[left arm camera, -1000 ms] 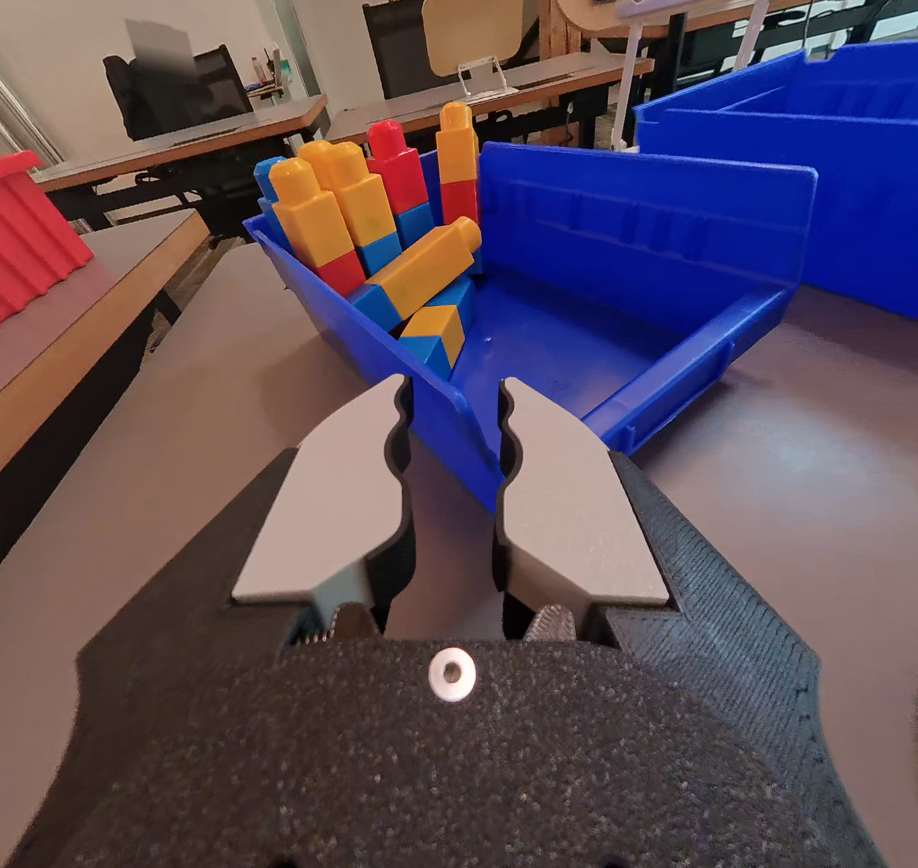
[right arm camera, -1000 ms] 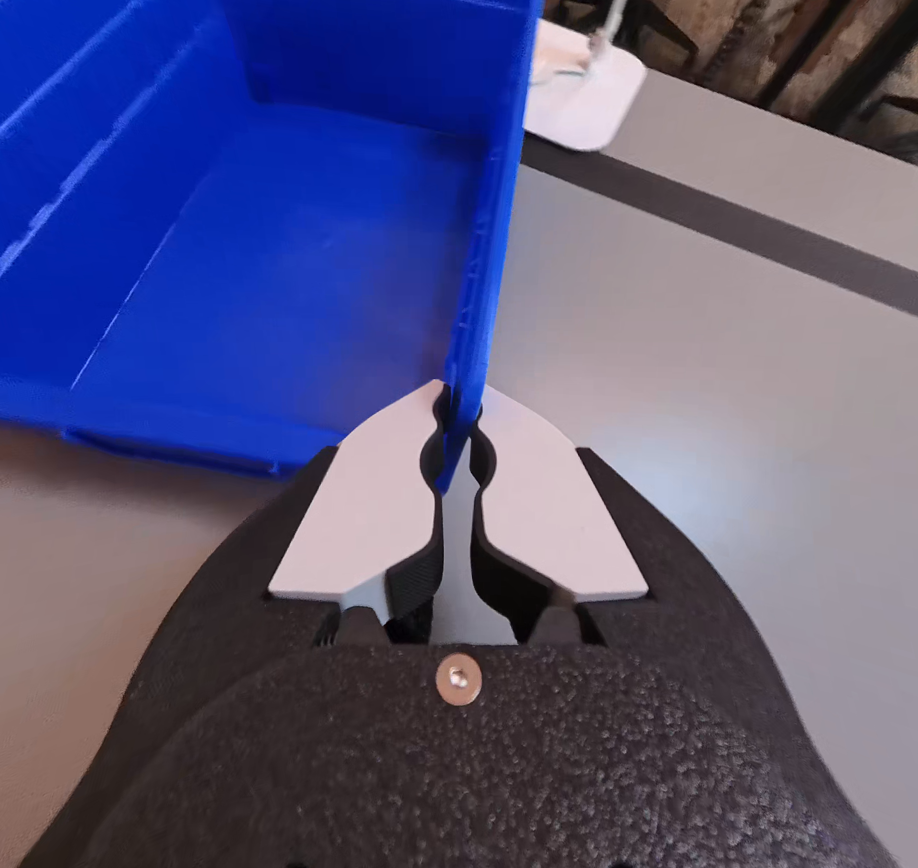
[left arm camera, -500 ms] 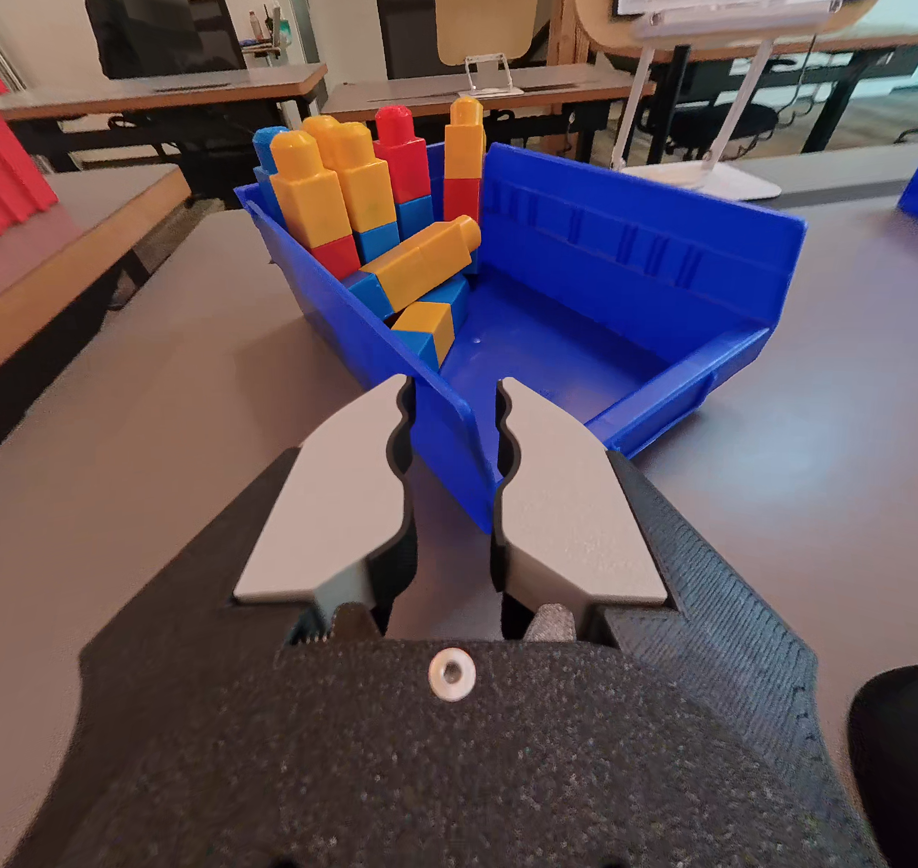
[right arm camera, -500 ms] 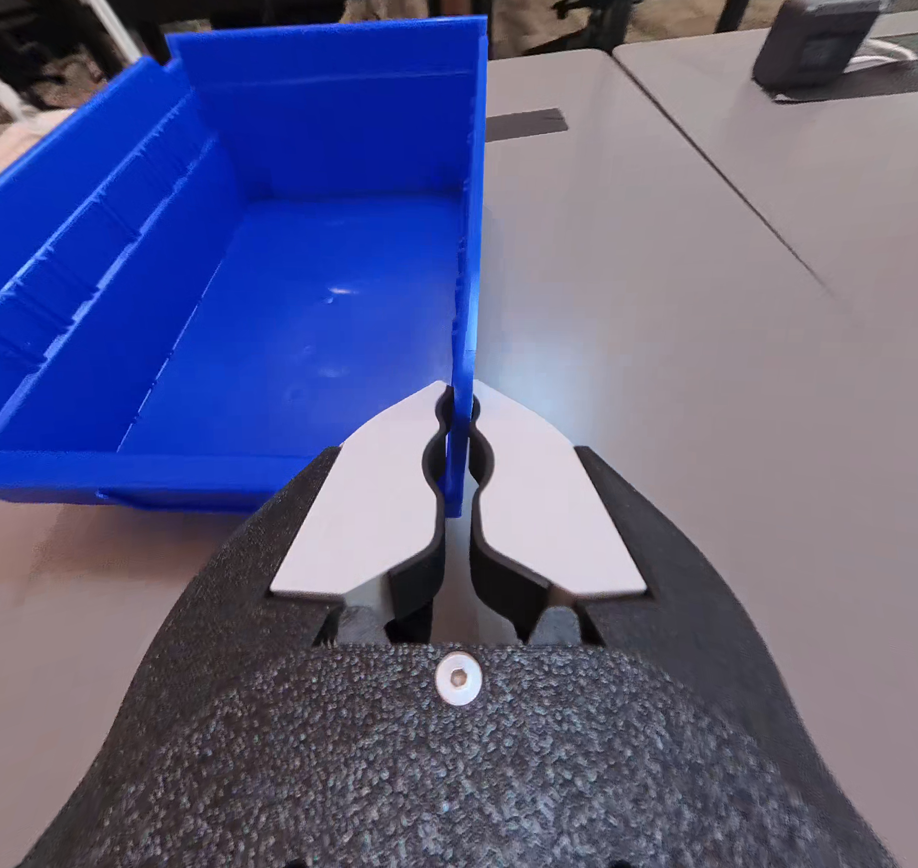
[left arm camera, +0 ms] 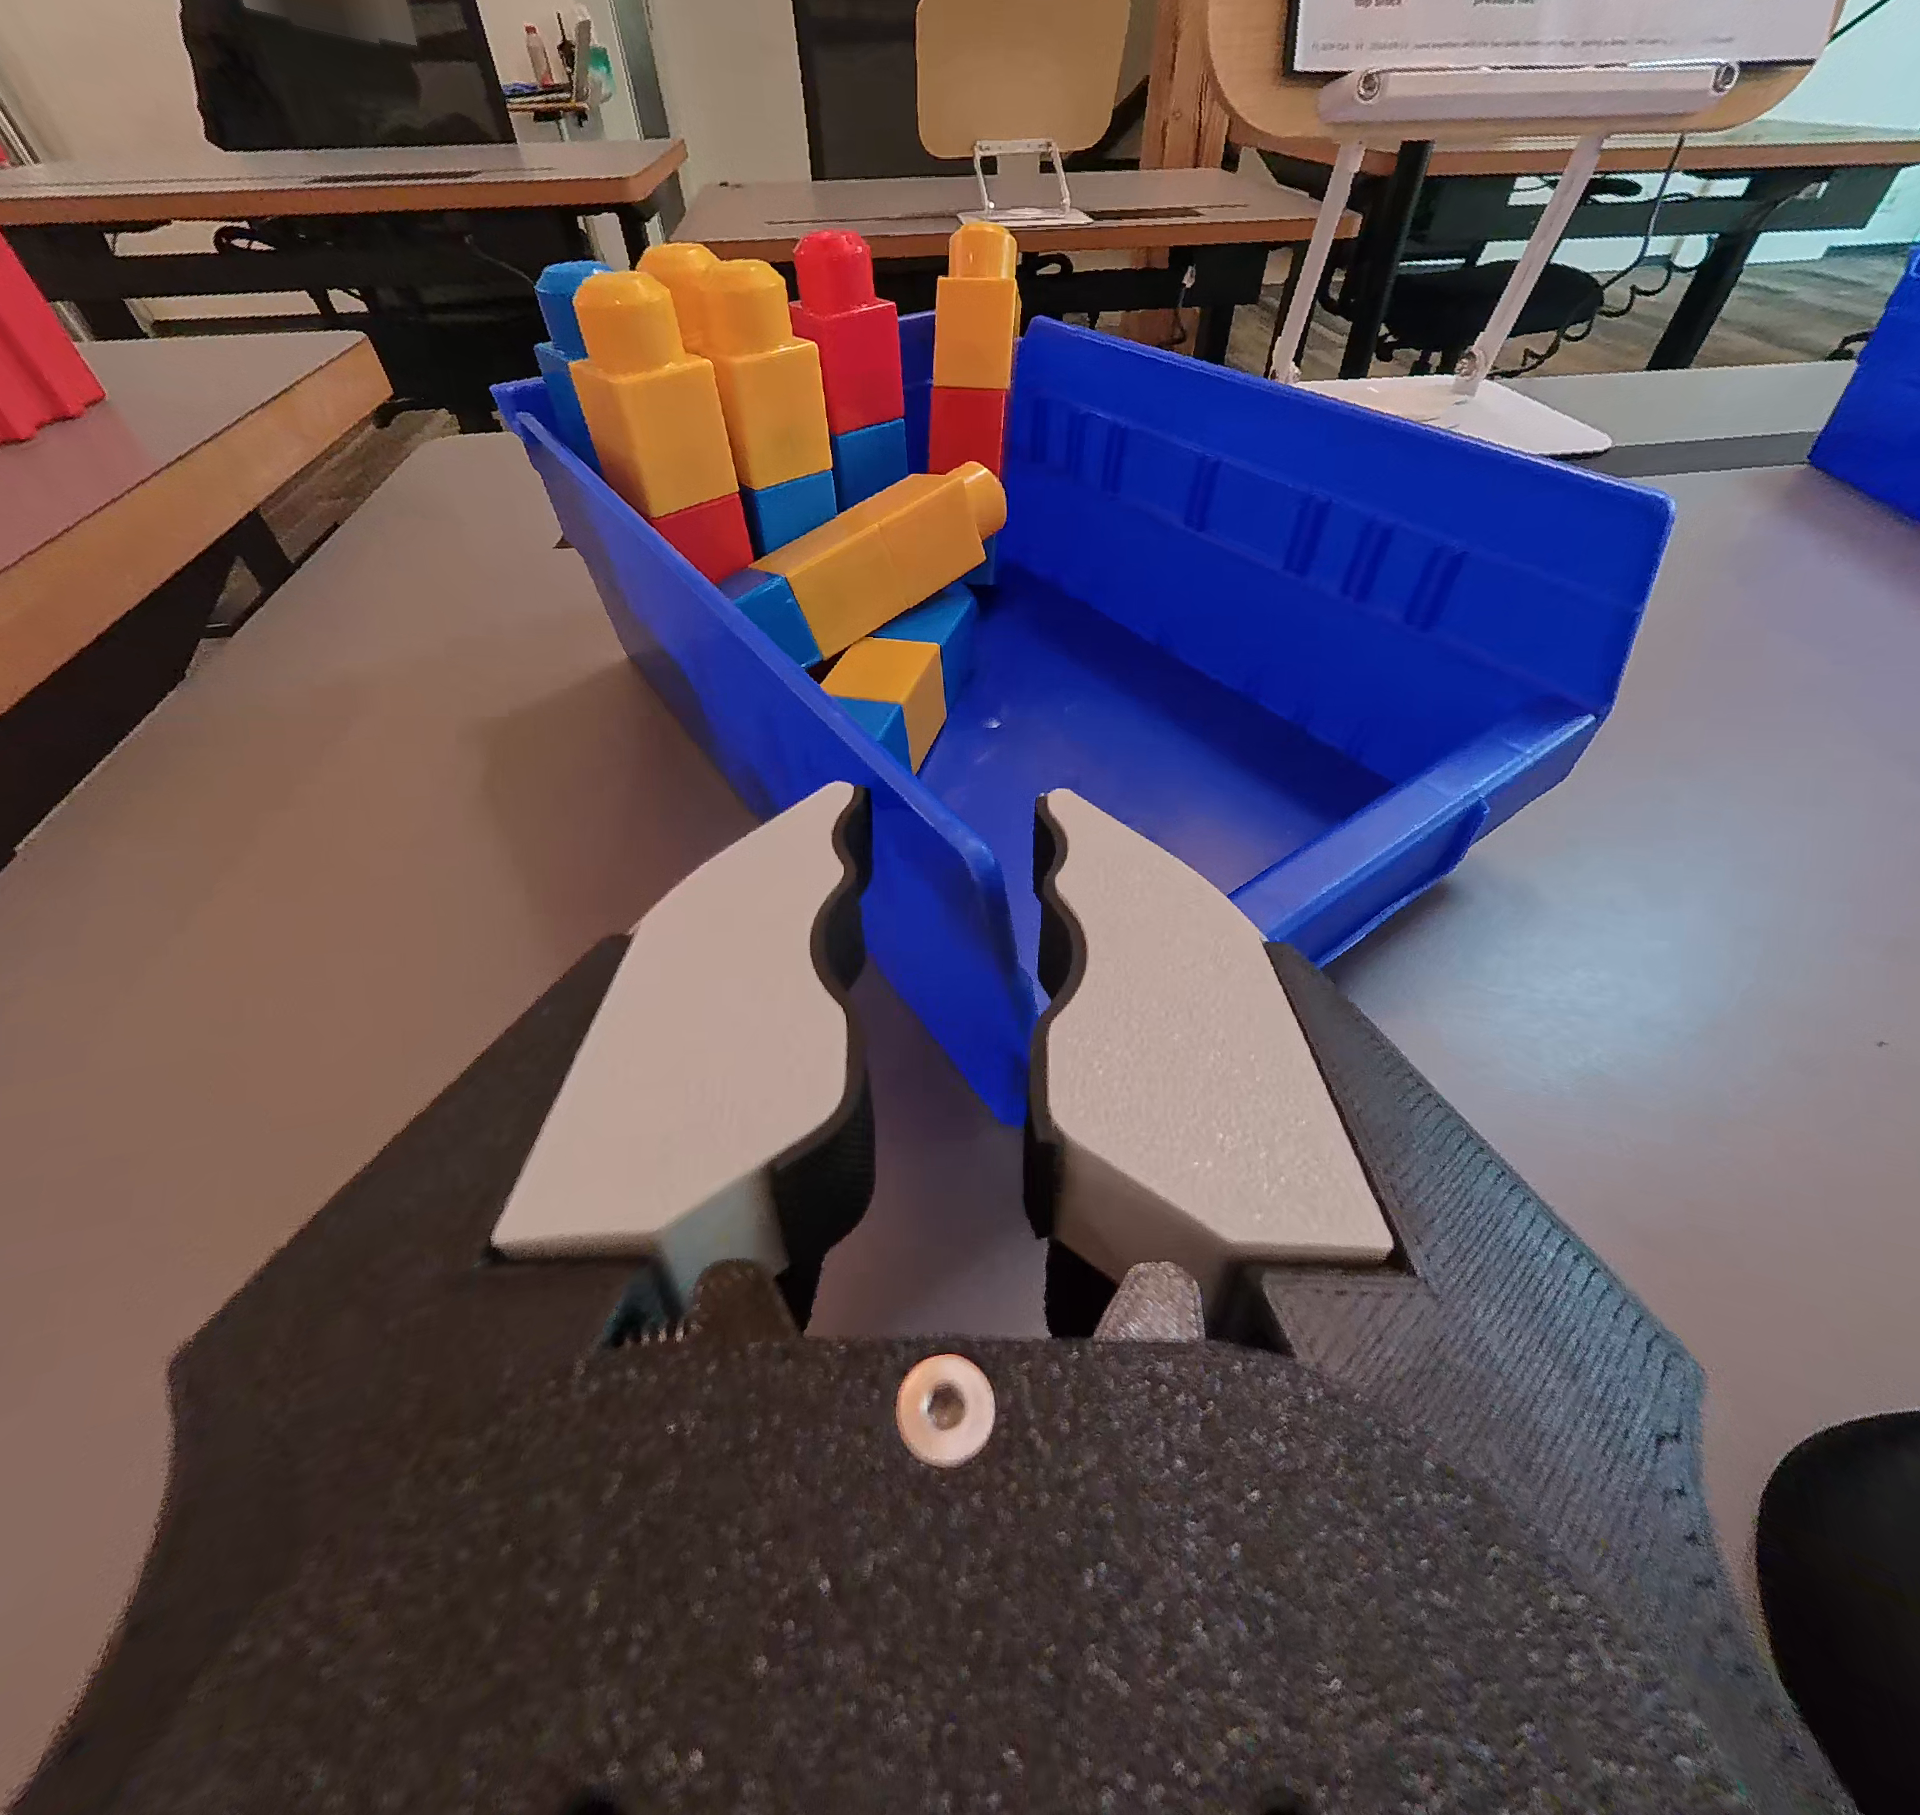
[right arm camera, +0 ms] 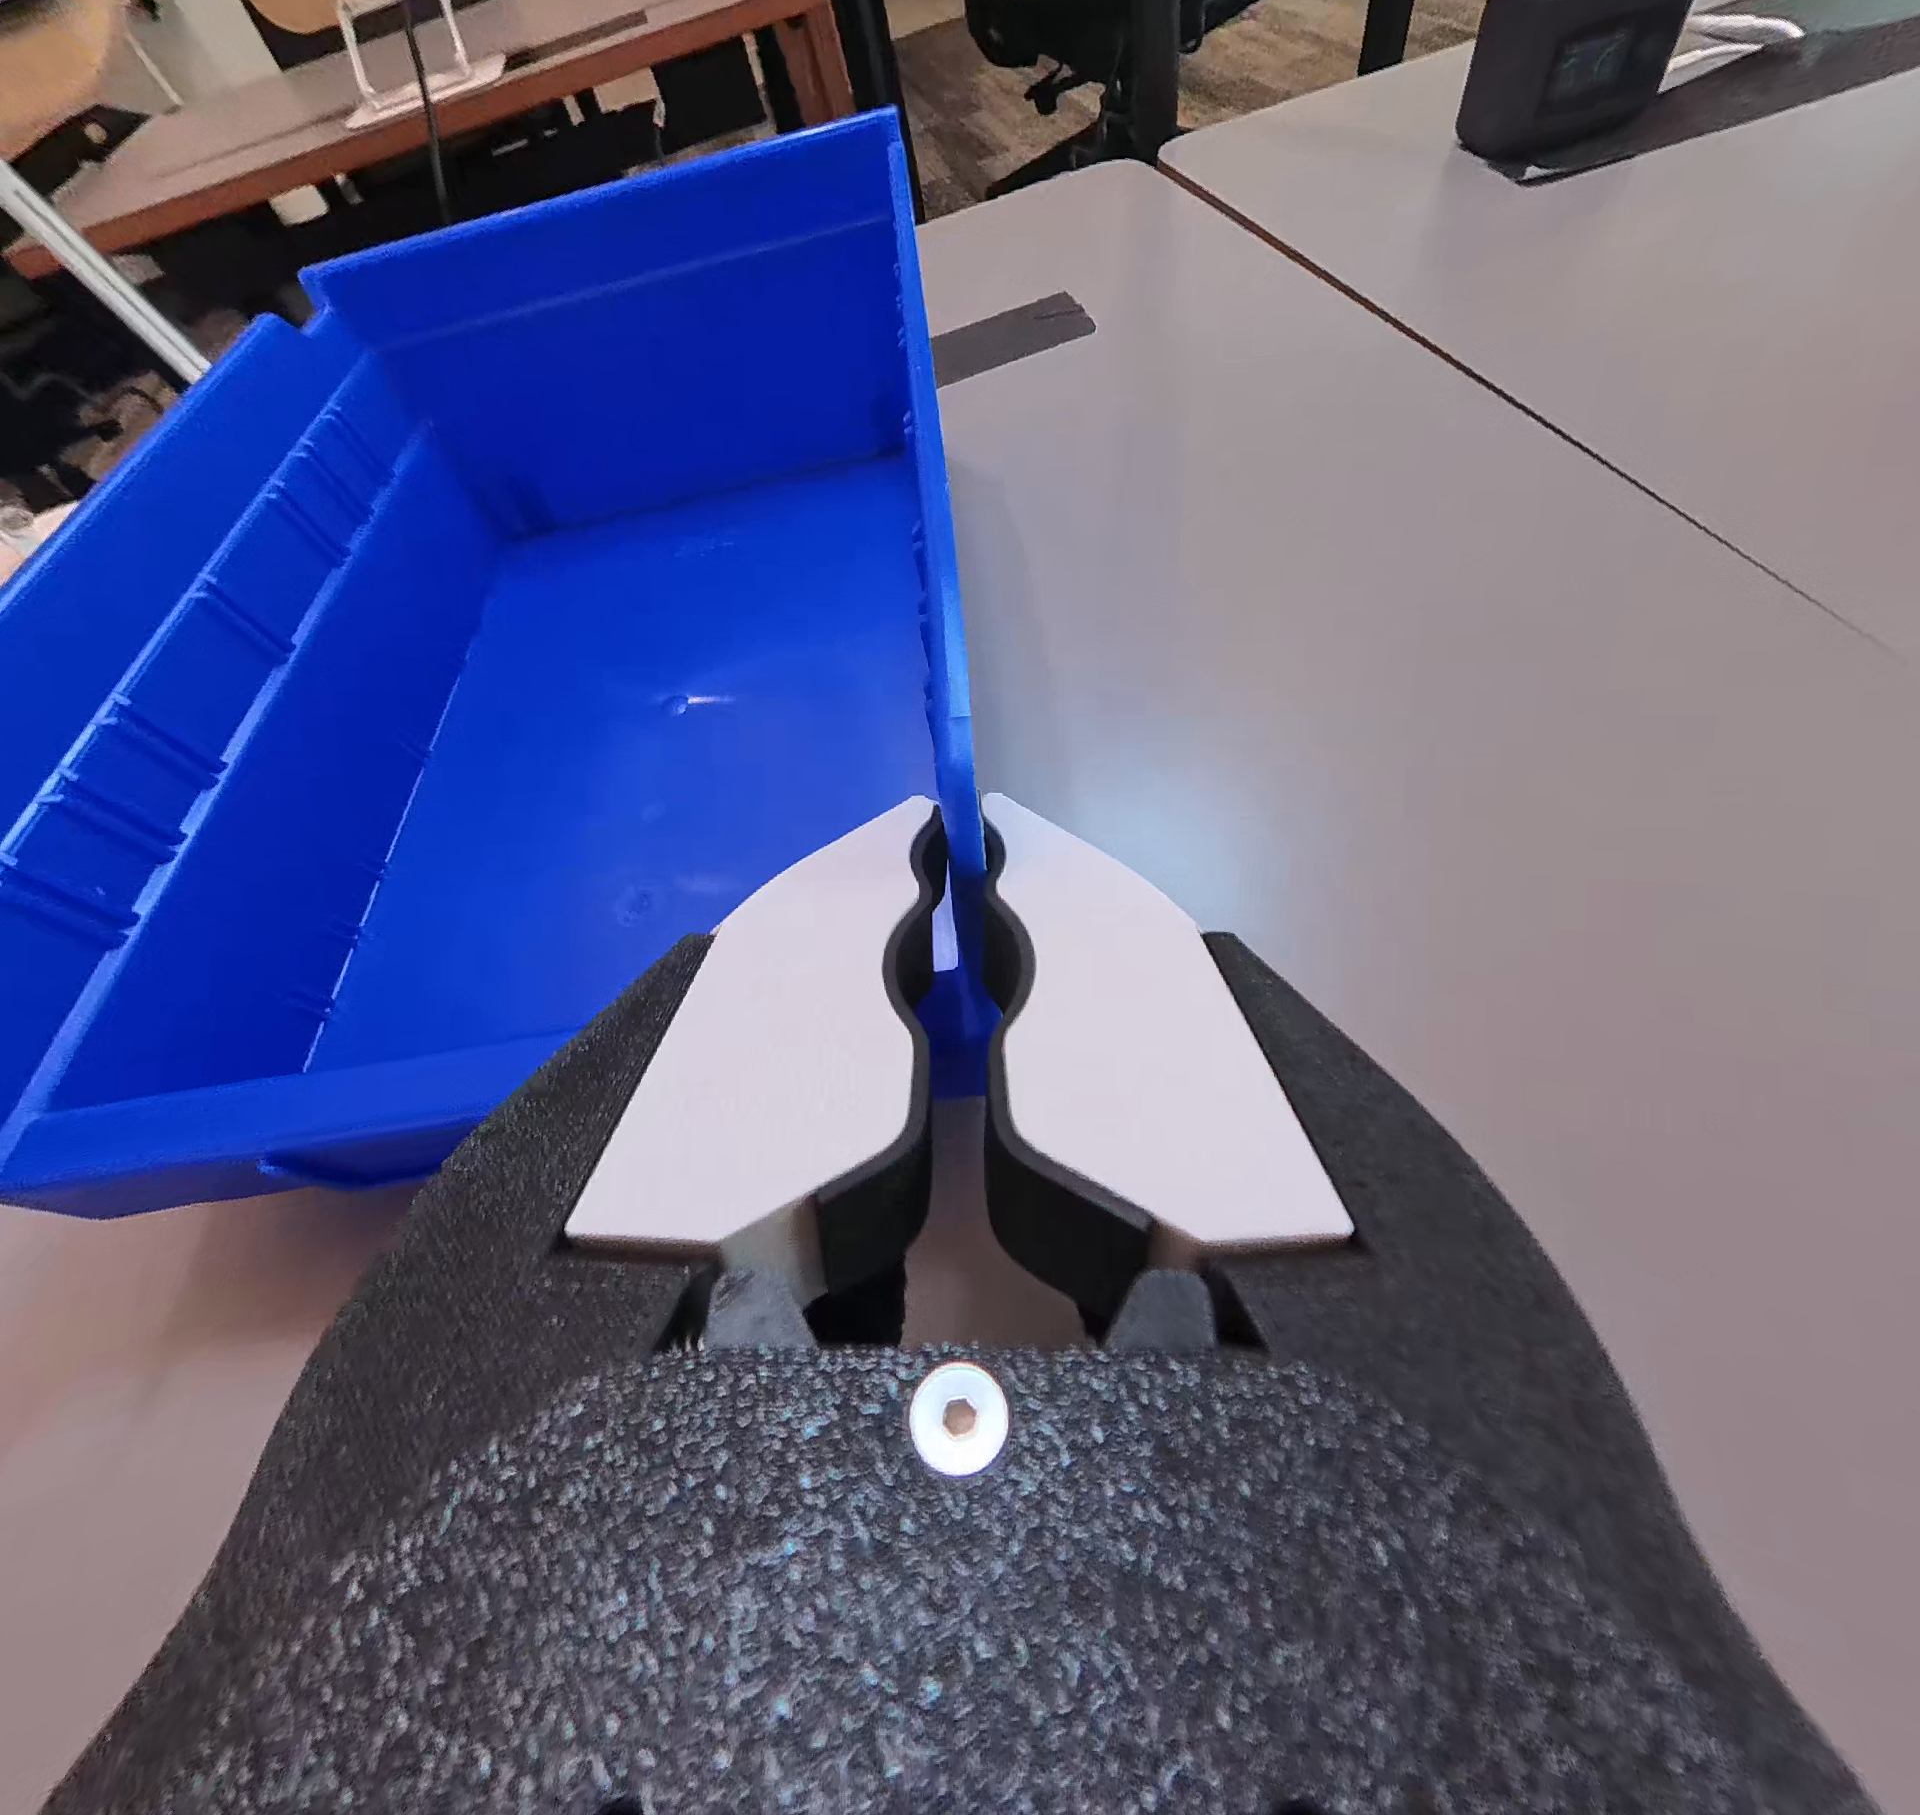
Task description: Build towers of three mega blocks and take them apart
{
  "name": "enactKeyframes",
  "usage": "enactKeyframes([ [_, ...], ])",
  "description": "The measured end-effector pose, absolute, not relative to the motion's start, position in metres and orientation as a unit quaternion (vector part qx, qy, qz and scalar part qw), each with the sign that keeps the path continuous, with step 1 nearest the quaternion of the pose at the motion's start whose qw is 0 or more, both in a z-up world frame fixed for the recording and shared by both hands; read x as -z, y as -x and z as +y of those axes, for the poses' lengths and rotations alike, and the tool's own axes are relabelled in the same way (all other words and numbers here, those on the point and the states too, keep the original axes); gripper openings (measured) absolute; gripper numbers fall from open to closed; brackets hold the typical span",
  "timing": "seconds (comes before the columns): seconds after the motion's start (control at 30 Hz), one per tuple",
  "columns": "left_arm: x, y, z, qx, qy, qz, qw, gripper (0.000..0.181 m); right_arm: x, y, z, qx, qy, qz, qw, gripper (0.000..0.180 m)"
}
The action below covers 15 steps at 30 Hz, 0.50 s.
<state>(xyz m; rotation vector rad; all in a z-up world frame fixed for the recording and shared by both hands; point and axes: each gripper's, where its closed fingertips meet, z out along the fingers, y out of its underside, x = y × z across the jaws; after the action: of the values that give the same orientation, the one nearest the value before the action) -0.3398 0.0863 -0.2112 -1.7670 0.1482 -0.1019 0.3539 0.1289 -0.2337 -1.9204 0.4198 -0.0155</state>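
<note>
**A:** We see the left gripper (left arm camera: 945, 892) low in the frame's centre, its grey fingers (left arm camera: 717, 1017) spread apart and straddling the near corner of the deep blue plastic bin holding the blocks (left arm camera: 1340, 560). Neither pad clearly presses the wall; a gap shows on each side.

**B:** And the stacked red, yellow and blue plastic mega blocks (left arm camera: 769, 435)?

**A:** We find them crowded into the bin's far end, upper left of centre: several towers upright against the back wall, two more lying tilted in front. The bin floor toward the lower right lies open.

**B:** The other side?

**A:** In the right wrist view, the right gripper (right arm camera: 961, 835) sits at centre frame, clamped on the thin right-hand wall of a second, empty blue plastic bin (right arm camera: 623, 394), near its front corner. The wall's edge runs straight up the frame from between the fingers.

**B:** Room to move?

**A:** We note broad bare grey tabletop (right arm camera: 1403, 726) filling the right half. A strip of dark tape (right arm camera: 1013, 331) lies upper centre, just beside the bin; a dark boxy device (right arm camera: 1579, 51) stands well apart, upper right, beyond a table seam.
</note>
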Motion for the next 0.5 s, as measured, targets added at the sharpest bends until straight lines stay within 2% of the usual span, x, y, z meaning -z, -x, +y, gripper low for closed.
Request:
enactKeyframes([
  [0.3, 0.211, 0.341, 0.086, 0.044, 0.772, 0.064, 0.631, 0.028, 0.234, -0.370, 0.147, 0.015, 0.798, 0.229, 0.558, 0.005],
  [0.5, 0.212, 0.361, 0.084, -0.086, 0.774, 0.074, 0.623, 0.015, 0.233, -0.342, 0.155, -0.010, 0.802, 0.214, 0.557, 0.006],
])
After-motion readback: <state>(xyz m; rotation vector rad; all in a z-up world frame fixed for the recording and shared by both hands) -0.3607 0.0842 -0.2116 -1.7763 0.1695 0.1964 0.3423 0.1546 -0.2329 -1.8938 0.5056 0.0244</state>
